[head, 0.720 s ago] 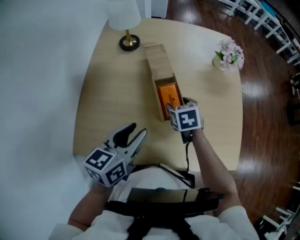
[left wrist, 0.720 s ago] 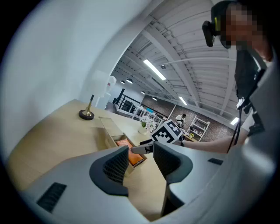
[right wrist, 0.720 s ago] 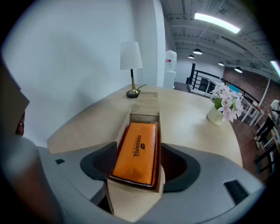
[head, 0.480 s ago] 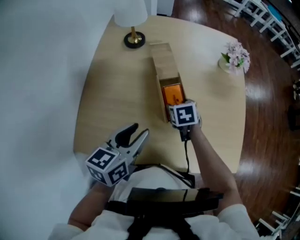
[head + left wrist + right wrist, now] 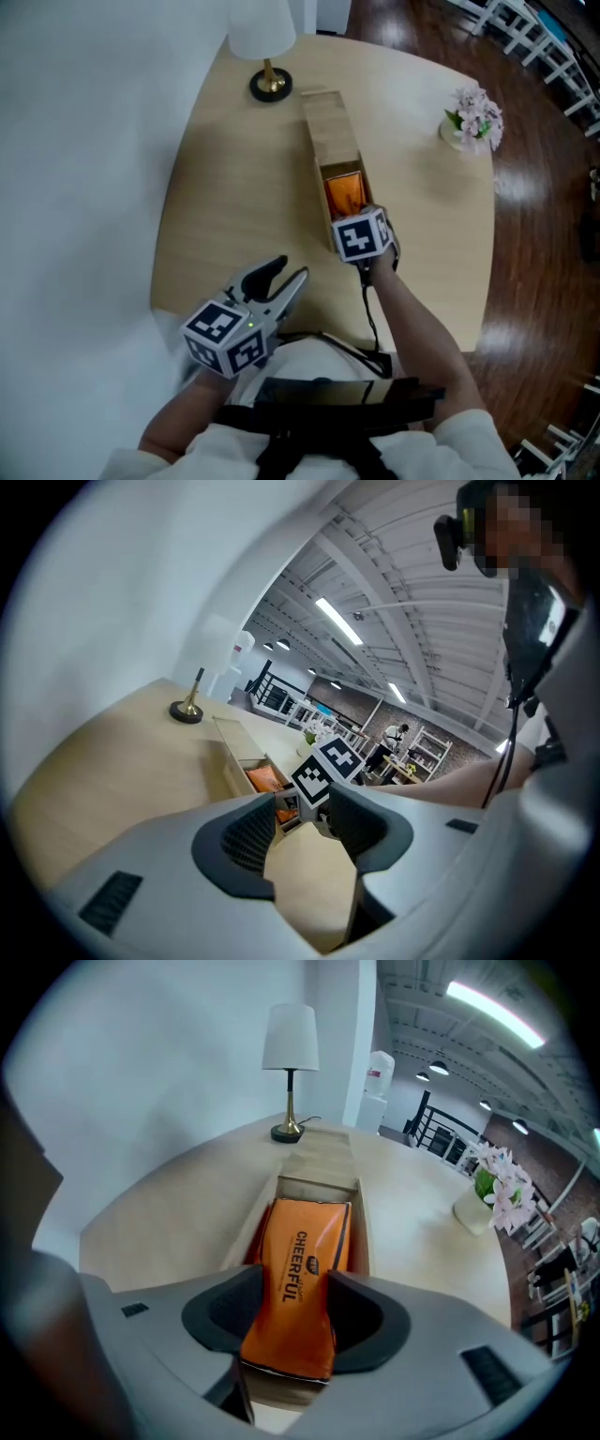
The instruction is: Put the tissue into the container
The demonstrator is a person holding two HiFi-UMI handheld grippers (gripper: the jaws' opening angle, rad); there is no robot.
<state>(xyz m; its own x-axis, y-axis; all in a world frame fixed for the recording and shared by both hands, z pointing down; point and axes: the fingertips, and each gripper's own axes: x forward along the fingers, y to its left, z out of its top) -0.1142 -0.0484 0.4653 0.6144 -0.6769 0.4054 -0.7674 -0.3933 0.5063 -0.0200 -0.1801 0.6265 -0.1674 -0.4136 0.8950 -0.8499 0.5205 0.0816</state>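
Insertion step, mid-way. Pinched in right gripper (image 5: 292,1312): orange plastic-wrapped tissue pack (image 5: 302,1241), lying lengthwise in open end of long pale wooden box container (image 5: 323,131). Left gripper (image 5: 302,829) spread wide, empty, by near edge of pale wooden table (image 5: 216,216). Next, probably: slide deeper, keep aligned with walls, release.

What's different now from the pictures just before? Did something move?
The right gripper, clamped on the orange tissue pack, slid a little to the left. It is now over the near end of the wooden container, with the pack reaching into the open part. Nothing was visibly let go. The left gripper stayed open and empty near the table's edge. The lamp and flowers stayed put.
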